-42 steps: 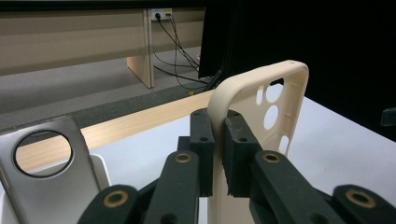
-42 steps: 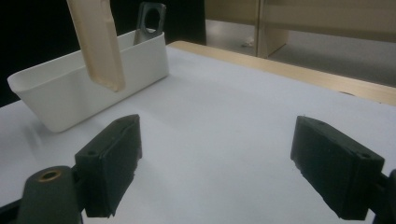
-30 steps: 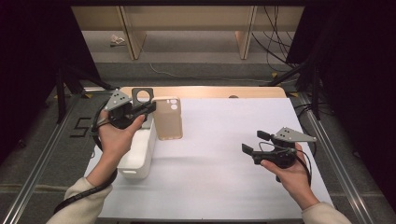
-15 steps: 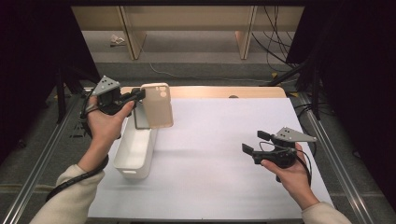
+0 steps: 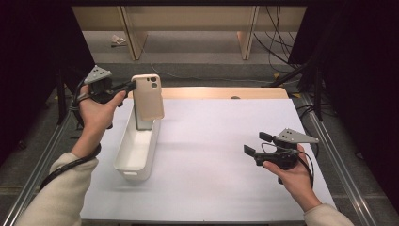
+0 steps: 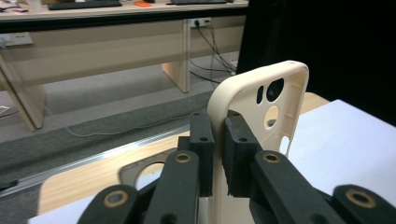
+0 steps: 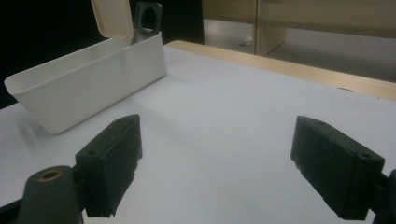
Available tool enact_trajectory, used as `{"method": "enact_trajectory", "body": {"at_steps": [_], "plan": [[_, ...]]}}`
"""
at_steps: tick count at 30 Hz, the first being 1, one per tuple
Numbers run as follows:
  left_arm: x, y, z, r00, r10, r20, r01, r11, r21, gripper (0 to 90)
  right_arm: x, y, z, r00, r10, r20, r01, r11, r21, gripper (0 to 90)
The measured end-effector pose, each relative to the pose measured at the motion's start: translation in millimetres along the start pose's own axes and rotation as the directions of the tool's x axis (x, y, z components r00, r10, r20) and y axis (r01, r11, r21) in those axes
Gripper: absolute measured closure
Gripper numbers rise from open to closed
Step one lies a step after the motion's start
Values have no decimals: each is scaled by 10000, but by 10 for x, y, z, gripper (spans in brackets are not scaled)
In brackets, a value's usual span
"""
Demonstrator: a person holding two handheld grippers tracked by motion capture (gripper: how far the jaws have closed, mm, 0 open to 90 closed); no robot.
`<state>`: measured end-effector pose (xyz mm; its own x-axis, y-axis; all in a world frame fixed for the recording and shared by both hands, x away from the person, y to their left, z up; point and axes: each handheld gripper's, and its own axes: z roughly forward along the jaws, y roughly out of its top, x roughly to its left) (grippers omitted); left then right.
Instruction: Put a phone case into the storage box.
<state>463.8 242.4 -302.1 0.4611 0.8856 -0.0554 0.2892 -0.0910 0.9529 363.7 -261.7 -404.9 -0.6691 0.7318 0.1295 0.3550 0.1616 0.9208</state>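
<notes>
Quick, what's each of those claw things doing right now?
Left gripper: shut on the edge of the beige phone case, held up over the far end of the white bin.
Right gripper: open, holding nothing, over the table.

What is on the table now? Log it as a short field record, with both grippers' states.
surface: white table
bin: white, long, open-topped, at the table's left
case: beige phone case, upright, held above the bin's far end
left gripper: shut on the case's edge, raised
right gripper: open, holding nothing, low over the table's right side
other: a dark object with a round hole behind the bin
</notes>
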Motion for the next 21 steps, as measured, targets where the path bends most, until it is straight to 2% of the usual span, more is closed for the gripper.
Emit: {"method": "enact_trajectory", "body": {"at_steps": [10, 17, 21], "plan": [[181, -22, 116, 9988, 5, -487, 4, 9998, 183, 834, -7, -3, -3, 10000, 50, -13, -50, 10000, -2, 178], [306, -129, 234, 9952, -65, -974, 108, 9990, 437, 833, 2, -3, -2, 10000, 16, -26, -16, 10000, -7, 178], [346, -194, 299, 9927, 106, -1202, -21, 9975, 703, 833, -3, -7, 4, 10000, 40, -26, -40, 10000, 36, 179]]}}
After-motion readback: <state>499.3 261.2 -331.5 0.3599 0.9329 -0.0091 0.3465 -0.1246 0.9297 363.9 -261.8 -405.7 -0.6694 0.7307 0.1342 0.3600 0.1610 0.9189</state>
